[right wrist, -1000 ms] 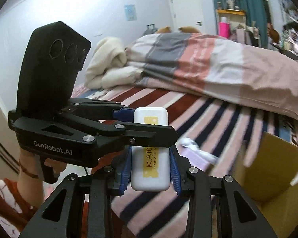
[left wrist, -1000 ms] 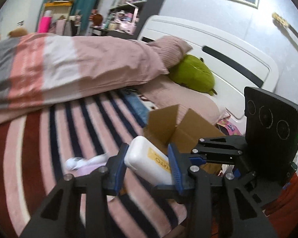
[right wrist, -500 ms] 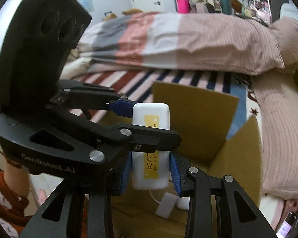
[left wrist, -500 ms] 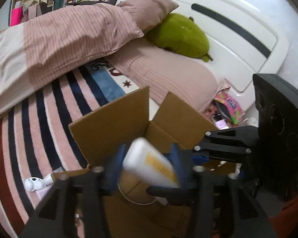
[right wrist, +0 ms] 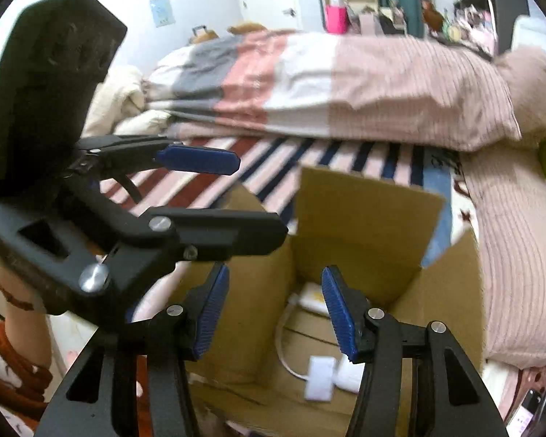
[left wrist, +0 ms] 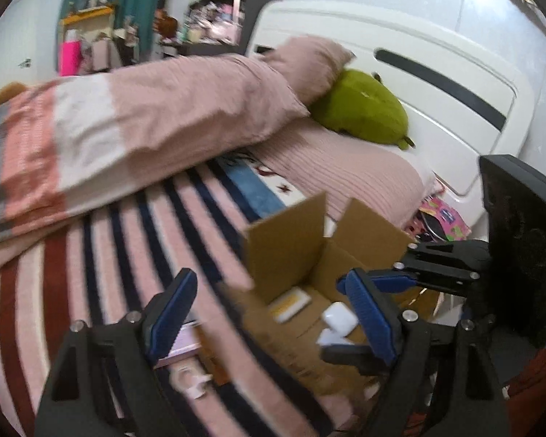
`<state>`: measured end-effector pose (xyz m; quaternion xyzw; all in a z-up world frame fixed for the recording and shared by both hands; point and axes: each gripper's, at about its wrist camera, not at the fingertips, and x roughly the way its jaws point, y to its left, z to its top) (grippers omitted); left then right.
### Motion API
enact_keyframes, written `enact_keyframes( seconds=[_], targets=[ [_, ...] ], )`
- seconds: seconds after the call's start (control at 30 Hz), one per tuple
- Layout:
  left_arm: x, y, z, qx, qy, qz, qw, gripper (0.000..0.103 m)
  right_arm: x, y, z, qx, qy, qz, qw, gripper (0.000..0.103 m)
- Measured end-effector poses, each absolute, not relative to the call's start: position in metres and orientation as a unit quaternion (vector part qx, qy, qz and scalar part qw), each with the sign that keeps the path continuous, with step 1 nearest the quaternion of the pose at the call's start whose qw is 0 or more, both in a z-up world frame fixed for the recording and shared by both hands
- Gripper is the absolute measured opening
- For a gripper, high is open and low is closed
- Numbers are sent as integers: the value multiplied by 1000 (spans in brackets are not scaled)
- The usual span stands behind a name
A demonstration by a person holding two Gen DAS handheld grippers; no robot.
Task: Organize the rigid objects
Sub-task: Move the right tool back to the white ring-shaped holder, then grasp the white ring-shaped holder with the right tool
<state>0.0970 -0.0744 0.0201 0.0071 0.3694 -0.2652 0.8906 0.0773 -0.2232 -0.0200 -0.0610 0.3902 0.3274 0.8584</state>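
White case now inside cardboard box

The cardboard box floor lies partly behind the right claw; its contents are blurred.

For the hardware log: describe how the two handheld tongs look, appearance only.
Both tongs, left and right, are matte black plastic frames with triangular cut-outs and silver screw heads. Each finger carries a ribbed blue pad. A black slab-shaped housing with faint round recesses sits on top of the left one. A bare forearm with a thin wrist band shows behind it, beside rust-red fabric.
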Motion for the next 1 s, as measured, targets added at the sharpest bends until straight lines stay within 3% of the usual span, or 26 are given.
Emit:
enact_keyframes(
  seconds=[0.2, 0.37, 0.67, 1.0],
  targets=[
    [73, 7, 11, -17, 353, -195, 915, 84, 61, -148, -13, -73, 372, 392, 838, 49],
    [59, 54, -24, -27, 363, -158, 918, 84, 64, -89, -51, -86, 412, 411, 809, 49],
    [53, 90, -86, -66, 399, -150, 902, 84, 89, -76, -165, -110, 493, 319, 802, 49],
    [48, 90, -90, -73, 395, -155, 903, 84, 119, -70, -193, -191, 477, 266, 816, 49]
  ],
)
